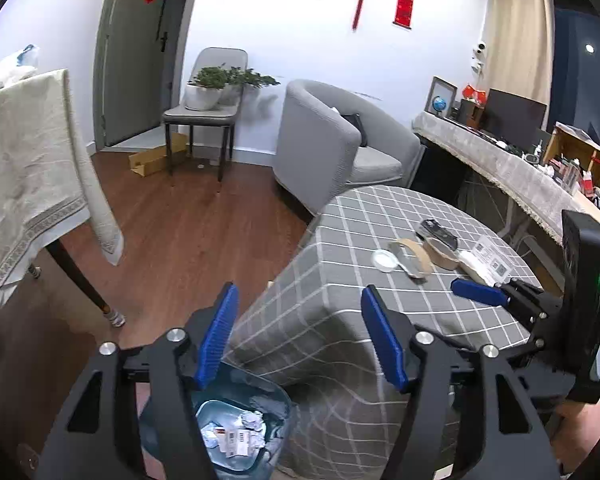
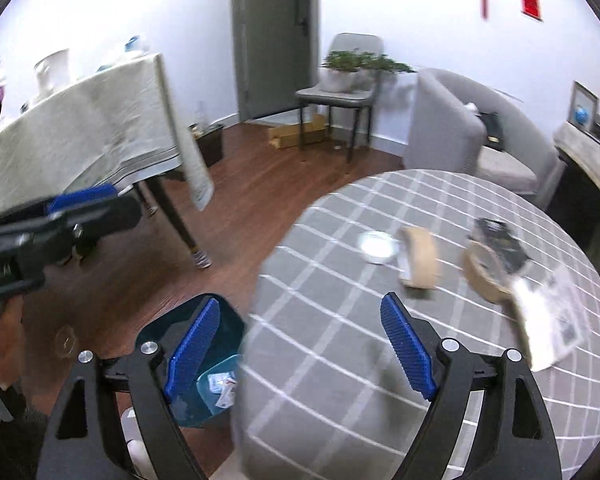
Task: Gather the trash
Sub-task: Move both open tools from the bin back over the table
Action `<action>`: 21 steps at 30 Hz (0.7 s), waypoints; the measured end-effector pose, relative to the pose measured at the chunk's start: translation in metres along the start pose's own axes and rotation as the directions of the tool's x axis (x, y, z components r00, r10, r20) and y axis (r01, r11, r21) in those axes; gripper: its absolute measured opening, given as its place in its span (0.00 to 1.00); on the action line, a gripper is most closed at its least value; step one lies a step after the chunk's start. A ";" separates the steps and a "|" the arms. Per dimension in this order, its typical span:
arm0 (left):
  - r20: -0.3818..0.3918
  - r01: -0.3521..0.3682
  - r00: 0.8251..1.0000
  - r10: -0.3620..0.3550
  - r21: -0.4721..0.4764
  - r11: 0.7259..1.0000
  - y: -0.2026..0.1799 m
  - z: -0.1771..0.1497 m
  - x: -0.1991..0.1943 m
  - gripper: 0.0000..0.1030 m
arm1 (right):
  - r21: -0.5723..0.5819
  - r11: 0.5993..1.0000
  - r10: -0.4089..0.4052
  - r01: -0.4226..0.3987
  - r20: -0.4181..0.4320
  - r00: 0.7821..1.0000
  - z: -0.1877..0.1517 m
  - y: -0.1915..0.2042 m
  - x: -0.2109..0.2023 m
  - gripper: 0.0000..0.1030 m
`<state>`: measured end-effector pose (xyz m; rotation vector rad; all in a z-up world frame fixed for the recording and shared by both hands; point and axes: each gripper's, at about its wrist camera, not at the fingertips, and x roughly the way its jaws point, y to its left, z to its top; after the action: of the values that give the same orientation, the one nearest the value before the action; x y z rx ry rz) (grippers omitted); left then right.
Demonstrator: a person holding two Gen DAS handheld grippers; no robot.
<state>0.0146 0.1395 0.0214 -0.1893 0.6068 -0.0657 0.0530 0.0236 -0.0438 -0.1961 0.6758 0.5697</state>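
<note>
A teal trash bin [image 1: 244, 432] stands on the floor beside the round checked table [image 1: 340, 288], with crumpled paper and wrappers inside; it also shows in the right wrist view [image 2: 204, 364]. My left gripper [image 1: 300, 332] is open and empty above the bin and the table's edge. My right gripper [image 2: 300, 344] is open and empty over the table's near edge [image 2: 340, 360]. On the table lie a clear lid [image 2: 376, 246], a brown paper piece [image 2: 420, 264], a tape roll [image 2: 484, 276], a black wrapper [image 2: 500, 240] and a printed paper sheet [image 2: 552, 320].
A grey armchair [image 1: 340, 140] stands behind the table. A cloth-covered table [image 1: 28, 176] is at the left, a chair with potted plants [image 1: 212, 96] by the door, and a cluttered desk [image 1: 520, 168] at the right. The floor is wood.
</note>
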 end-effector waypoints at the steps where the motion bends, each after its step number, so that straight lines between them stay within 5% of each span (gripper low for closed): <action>1: -0.004 0.005 1.000 -0.005 0.005 1.000 -0.006 0.000 0.003 0.68 | 0.009 1.000 -0.009 0.009 0.004 1.000 -0.002 -0.005 -0.003 0.81; 21: -0.058 0.083 0.995 -0.080 0.042 0.996 -0.073 0.005 0.055 0.71 | 0.240 0.967 -0.094 0.084 0.033 0.995 -0.020 -0.127 -0.034 0.81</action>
<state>0.0620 0.0619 0.0085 -0.1694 0.6528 -0.1637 0.0912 -0.1043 -0.0387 0.0107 0.6829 0.4013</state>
